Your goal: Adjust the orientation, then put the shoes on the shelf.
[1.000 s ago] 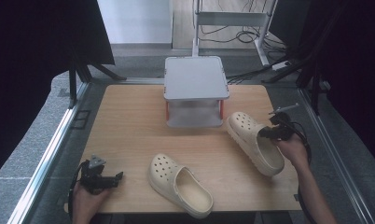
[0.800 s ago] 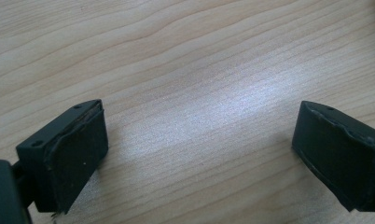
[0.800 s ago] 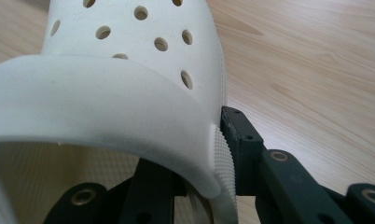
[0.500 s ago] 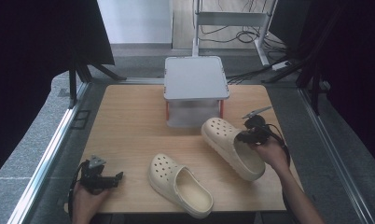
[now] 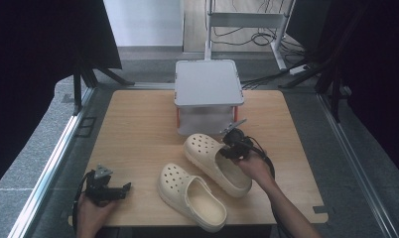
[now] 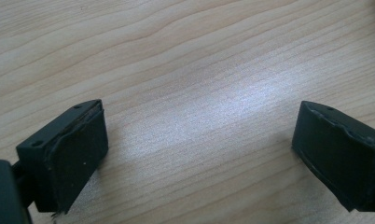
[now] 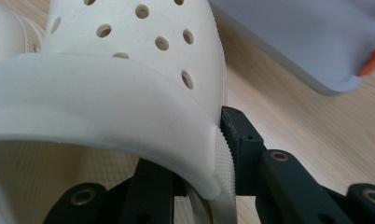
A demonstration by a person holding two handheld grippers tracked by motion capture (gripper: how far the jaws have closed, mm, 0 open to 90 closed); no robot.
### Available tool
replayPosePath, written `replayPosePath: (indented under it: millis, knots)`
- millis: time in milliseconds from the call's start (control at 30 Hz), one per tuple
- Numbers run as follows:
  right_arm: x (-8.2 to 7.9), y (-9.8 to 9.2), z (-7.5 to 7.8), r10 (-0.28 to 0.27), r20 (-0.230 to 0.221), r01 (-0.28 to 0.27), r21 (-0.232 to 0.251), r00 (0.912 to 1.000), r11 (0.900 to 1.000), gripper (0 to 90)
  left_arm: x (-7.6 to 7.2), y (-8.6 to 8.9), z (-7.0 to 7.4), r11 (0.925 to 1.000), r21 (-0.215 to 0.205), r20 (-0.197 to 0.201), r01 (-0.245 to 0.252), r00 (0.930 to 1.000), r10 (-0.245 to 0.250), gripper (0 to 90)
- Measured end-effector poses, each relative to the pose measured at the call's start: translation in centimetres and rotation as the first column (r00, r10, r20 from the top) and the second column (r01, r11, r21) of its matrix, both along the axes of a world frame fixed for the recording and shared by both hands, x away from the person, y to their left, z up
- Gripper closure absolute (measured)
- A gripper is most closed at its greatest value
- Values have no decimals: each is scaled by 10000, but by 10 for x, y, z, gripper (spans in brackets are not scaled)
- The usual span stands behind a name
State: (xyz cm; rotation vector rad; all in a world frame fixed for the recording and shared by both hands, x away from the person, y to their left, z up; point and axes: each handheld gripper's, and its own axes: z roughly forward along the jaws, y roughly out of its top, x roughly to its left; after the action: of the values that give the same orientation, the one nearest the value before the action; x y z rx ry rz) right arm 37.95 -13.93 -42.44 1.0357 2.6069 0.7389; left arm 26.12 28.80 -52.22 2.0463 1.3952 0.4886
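Two cream clogs lie on the wooden table [image 5: 138, 129]. My right gripper [image 5: 233, 147] is shut on the side wall of the right clog [image 5: 212, 159], one jaw inside the shoe and one outside; the right gripper view shows the clog's rim [image 7: 129, 116] pinched between the jaws. The left clog [image 5: 190, 196] lies near the front edge, toe pointing to the back left, close beside the held one. My left gripper [image 5: 119, 189] rests at the front left, jaws wide apart over bare wood [image 6: 199, 116], nothing between them.
A grey box with orange corners [image 5: 207, 91] stands at the back middle of the table, just behind the held clog. Metal rails [image 5: 53, 158] border the table on both sides. A small notch [image 5: 320, 209] marks the table's front right corner.
My right gripper has carried the clog leftward from the table's right side to the middle, beside the other clog. The left gripper has stayed put.
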Motion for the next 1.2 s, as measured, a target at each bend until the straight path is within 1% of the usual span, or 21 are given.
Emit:
replayPosePath:
  millis: [167,367,433,533,733,833,900,933,1000,1067,1100,1200]
  knots:
    - [-5,15,-14,237,-51,-239,-304,9997,9993,734,0,0,0,10000,0,1,0,10000,0,33]
    - [-12,23,-23,455,-140,-459,-282,9989,9985,734,0,0,0,10000,2,2,2,10000,-2,34]
    - [-15,24,-25,471,-180,-477,-333,9987,9983,734,0,0,0,10000,3,1,3,10000,-3,34]
    - [-19,24,-26,513,-105,-517,-435,9986,9977,735,0,0,0,10000,2,0,2,10000,-2,33]
    - [-22,18,-27,503,-228,-514,-529,9985,9973,734,0,0,0,10000,0,1,2,10000,-2,33]
    - [-23,15,-31,457,-347,-471,-401,9984,9981,725,0,0,0,10000,5,-14,6,10000,-6,33]
    - [-23,13,-32,318,-421,-324,-127,9986,9994,713,0,0,0,10000,6,-14,6,10000,-6,33]
    - [-23,13,-32,289,-428,-292,-64,9987,9996,709,0,0,0,10000,4,-14,5,10000,-5,33]
    - [-23,12,-33,304,-467,-301,70,9984,9995,680,0,0,0,10000,6,-13,5,10000,-5,34]
    - [-22,9,-32,414,-666,-390,375,9969,9985,616,0,0,0,10000,5,-14,6,10000,-6,33]
    - [-22,8,-30,497,-710,-462,495,9962,9977,571,0,0,0,10000,6,-14,7,10000,-7,33]
    - [-24,4,-21,728,-510,-688,762,9960,9947,458,0,0,0,10000,6,-8,5,10000,-5,33]
